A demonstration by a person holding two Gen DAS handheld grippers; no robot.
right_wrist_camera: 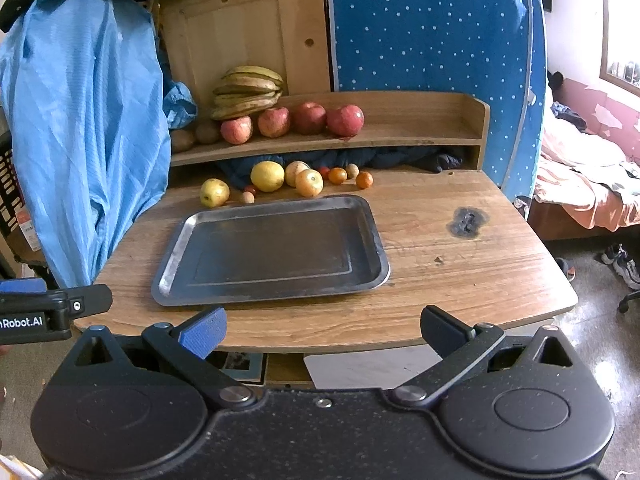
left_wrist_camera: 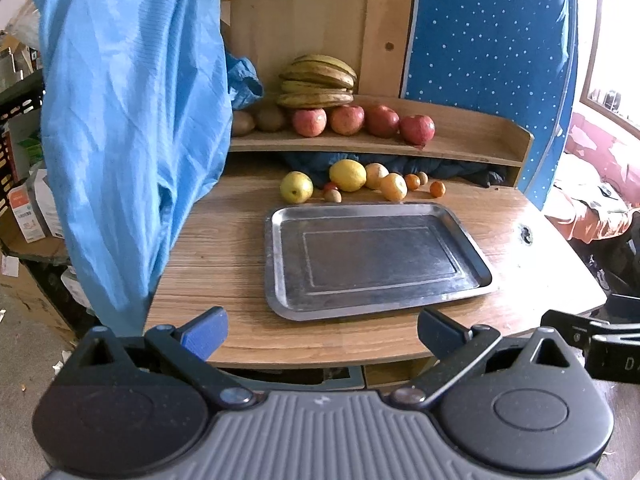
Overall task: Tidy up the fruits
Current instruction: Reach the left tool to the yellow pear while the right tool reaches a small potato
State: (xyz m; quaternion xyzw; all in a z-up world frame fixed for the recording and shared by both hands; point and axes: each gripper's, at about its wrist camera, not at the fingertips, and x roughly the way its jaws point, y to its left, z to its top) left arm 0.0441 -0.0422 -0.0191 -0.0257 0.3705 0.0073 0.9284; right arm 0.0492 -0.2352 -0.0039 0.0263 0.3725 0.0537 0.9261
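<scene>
Tray (right_wrist_camera: 168, 276) grey metal; apples (right_wrist_camera: 310, 118) red; lemon (right_wrist_camera: 267, 176) yellow; cloth (right_wrist_camera: 80, 120) plain blue; panel (right_wrist_camera: 420, 28) blue, white dots.

Two handheld grippers, alike in build. Left gripper (left_wrist_camera: 322, 332): grey ribbed top plate, flanked by two round black housings with raised discs, black link arms pinned with silver rivets, triangular cutouts near the outer pivots. Left finger (left_wrist_camera: 204, 334) padded in blue, right finger (left_wrist_camera: 440, 334) black. Right gripper (right_wrist_camera: 322, 330): same round housings, link arms and rivets, but a speckled black top plate with one small silver screw. Blue pad (right_wrist_camera: 203, 331) on one finger, black on the other. White lettering "Robot.AI" (right_wrist_camera: 21, 323) along the left gripper's side, seen from the right wrist.
</scene>
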